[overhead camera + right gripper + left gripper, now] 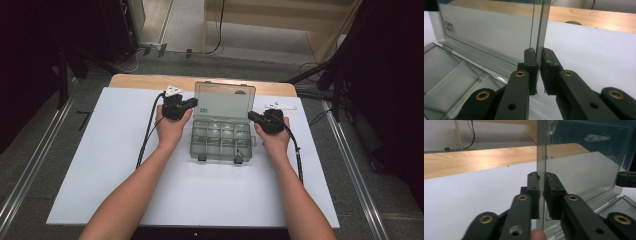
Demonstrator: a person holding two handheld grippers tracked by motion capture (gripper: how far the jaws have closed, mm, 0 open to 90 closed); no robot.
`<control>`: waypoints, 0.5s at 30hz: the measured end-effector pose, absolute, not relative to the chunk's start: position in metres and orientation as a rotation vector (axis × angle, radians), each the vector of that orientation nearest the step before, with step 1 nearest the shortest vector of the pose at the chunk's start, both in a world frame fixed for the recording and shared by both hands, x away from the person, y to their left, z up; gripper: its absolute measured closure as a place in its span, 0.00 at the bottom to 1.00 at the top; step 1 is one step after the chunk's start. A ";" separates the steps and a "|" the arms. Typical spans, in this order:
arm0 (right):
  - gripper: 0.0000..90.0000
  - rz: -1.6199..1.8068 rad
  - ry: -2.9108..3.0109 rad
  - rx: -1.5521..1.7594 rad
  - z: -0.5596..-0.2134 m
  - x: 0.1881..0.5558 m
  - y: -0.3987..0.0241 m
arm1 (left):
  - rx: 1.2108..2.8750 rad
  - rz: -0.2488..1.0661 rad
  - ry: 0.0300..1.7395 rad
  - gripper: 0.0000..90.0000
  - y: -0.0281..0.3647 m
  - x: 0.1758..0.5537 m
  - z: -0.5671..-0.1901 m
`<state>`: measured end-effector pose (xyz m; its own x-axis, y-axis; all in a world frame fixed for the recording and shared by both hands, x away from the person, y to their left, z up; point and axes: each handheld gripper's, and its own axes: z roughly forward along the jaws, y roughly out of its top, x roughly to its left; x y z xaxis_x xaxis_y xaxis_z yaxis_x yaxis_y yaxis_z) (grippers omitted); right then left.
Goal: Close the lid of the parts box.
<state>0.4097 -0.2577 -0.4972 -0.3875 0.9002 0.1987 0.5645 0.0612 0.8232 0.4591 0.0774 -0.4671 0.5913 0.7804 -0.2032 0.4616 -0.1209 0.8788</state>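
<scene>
The clear plastic organiser box point(221, 141) lies at the middle of the white worktop point(125, 175), its long axis running from the person's left to right. Its lid point(224, 101) stands roughly upright, hinged along the box's far edge, and the divided tray looks empty as far as the smoky plastic lets one tell.

Both tools meet that lid at its two short side edges. The left tool point(186, 104) sits at the lid's left edge. In the left gripper view, the left tool point(542, 195) has its jaws drawn narrow with the lid's edge point(541, 157) running up between the pads; whether both pads press on the plastic cannot quite be told, though the gap is slight. The right tool point(260, 119) stands at the lid's right edge, and in the right gripper view point(537, 72) its jaws are likewise nearly closed around the lid's edge point(540, 25), the near pad seemingly touching it.

So the lid lies straight ahead of each tool, between the two hands, and neither hand is nearer than the other. Any swing of the lid would likely turn about the hinge line, parallel to the box's long axis, so both tools would need to travel together, toward or away from the person, to keep the lid from twisting.
</scene>
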 end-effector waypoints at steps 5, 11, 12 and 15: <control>0.82 1.335 1.935 1.467 -0.480 0.412 -0.264 | 1.779 0.414 0.982 0.94 0.075 0.455 -0.466; 0.86 1.362 1.882 1.494 -0.458 0.418 -0.269 | 1.773 0.416 0.962 0.94 0.074 0.452 -0.465; 0.86 1.354 1.884 1.489 -0.457 0.419 -0.268 | 1.771 0.416 0.956 0.94 0.074 0.452 -0.465; 0.90 1.330 1.884 1.503 -0.457 0.421 -0.266 | 1.772 0.424 0.949 0.95 0.074 0.451 -0.466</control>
<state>0.4205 -0.2662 -0.4568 -0.3514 0.9027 0.2482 0.5360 -0.0234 0.8439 0.4508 0.0738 -0.4659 0.6252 0.7663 -0.1483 0.4007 -0.1521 0.9035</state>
